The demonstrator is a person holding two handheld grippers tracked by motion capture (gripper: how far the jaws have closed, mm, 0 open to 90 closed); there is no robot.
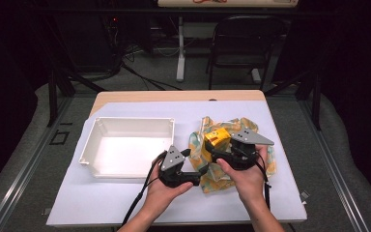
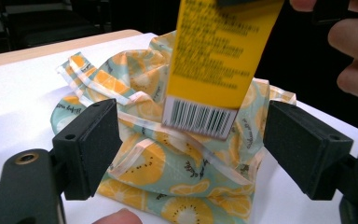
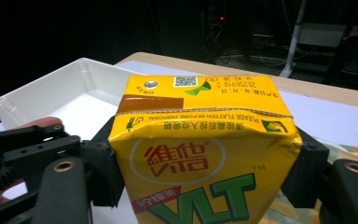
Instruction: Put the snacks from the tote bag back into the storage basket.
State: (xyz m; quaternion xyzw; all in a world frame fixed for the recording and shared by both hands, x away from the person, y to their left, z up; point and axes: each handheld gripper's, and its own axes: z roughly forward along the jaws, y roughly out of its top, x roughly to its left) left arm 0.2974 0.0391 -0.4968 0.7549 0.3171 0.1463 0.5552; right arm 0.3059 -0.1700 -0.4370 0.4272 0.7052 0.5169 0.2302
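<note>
My right gripper (image 3: 205, 182) clamps the yellow drink carton (image 3: 200, 154) over the fruit-print bag (image 2: 168, 177), right of the white tray (image 1: 125, 145). Left gripper (image 2: 200, 144) gapes wide. Risk: carton snags the fabric.

Both grippers are black. The left gripper (image 1: 193, 176) and the right gripper (image 1: 212, 153) each have a grey three-cornered plate with small holes on top. Black cables hang from them. The jaws are thick black blocks with round screw holes. The arms are bare.
</note>
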